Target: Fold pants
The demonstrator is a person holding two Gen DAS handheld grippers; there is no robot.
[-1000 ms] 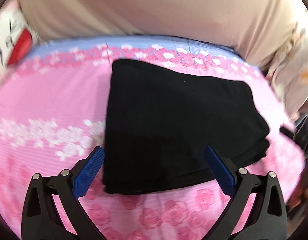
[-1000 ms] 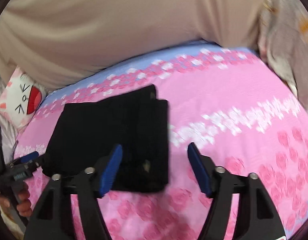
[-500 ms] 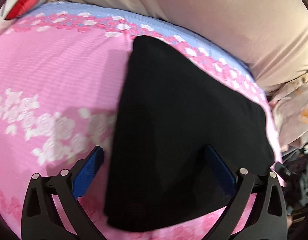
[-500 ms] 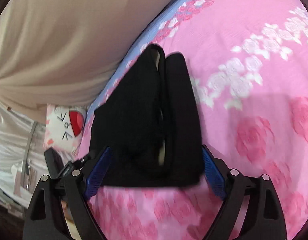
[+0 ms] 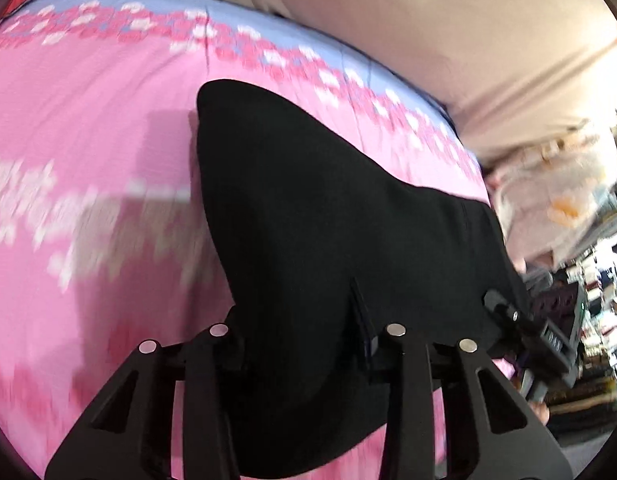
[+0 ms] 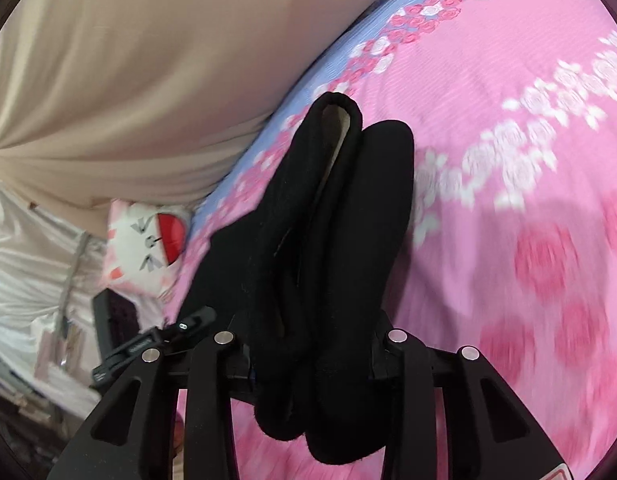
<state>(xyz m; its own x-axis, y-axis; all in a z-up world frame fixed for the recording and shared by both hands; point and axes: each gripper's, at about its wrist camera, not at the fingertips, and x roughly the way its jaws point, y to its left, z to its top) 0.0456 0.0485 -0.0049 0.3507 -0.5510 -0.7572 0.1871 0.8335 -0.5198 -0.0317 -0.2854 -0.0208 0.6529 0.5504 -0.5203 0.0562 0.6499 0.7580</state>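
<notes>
One pair of black pants, already folded thick, sits near the bed's blue-bordered edge. Two hand-held grippers work it: the left hand-held gripper and right hand-held gripper each clamped on an end of the bundle. Moving both together, level, should keep the layers stacked.
</notes>
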